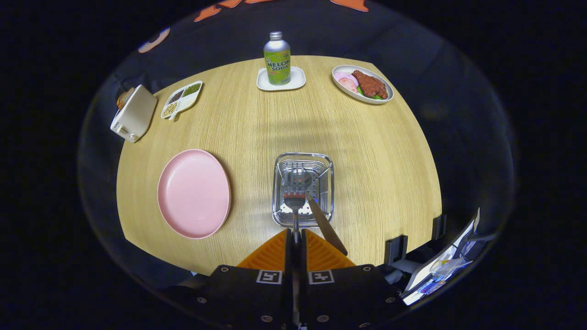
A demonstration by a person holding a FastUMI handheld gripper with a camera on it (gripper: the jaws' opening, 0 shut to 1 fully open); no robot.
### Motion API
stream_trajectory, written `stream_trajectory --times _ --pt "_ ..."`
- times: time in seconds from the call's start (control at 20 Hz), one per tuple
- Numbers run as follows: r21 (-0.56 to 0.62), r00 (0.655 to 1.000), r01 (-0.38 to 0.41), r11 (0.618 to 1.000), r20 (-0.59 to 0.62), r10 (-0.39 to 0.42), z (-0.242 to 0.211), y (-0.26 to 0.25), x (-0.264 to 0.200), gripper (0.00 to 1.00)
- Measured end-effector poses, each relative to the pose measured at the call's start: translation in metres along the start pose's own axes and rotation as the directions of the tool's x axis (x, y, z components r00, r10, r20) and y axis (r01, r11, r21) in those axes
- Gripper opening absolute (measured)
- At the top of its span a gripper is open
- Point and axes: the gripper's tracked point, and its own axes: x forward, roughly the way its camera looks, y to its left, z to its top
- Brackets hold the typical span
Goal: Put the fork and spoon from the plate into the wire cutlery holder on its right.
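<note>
Fork (295,197) pinched in hand-held gripper (296,236) over wire cutlery holder (302,189), wooden table (367,151), dark booth.

Gripper (296,238) held over the table pointing forward and down, both fingers (275,252) pressed together (hardly a gap between them), pinching the fork (295,201) by its handle, fork head hanging straight ahead of the tips
</note>
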Motion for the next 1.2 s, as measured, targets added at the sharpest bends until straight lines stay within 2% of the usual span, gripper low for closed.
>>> stream_trajectory --times 0.25,0.4,0.5,0.6,0.75,0.8,0.9,1.15,1.2 --pt "0.043 0.998 -0.023 0.999 0.062 0.02 0.023 -0.004 -0.006 0.12" --pt "0.049 0.982 -0.056 0.997 0.183 0.046 0.049 -0.002 -0.017 0.12" --pt "0.042 0.954 -0.07 0.997 0.295 0.054 0.069 -0.002 -0.029 0.15" --pt "0.029 0.909 -0.065 0.997 0.415 0.047 0.089 -0.004 -0.046 0.2" --pt "0.022 0.8 -0.068 0.997 0.599 0.041 0.121 -0.005 -0.079 0.23" --pt "0.023 0.763 -0.06 0.998 0.645 0.031 0.13 -0.008 -0.089 0.27" --pt "0.02 0.718 -0.028 0.999 0.696 0.006 0.136 -0.013 -0.104 0.33" --pt "0.008 0.551 -0.037 0.999 0.834 0.014 0.162 -0.008 -0.157 0.46" --pt "0.008 0.533 -0.026 1.0 0.846 0.007 0.165 -0.009 -0.164 0.53"
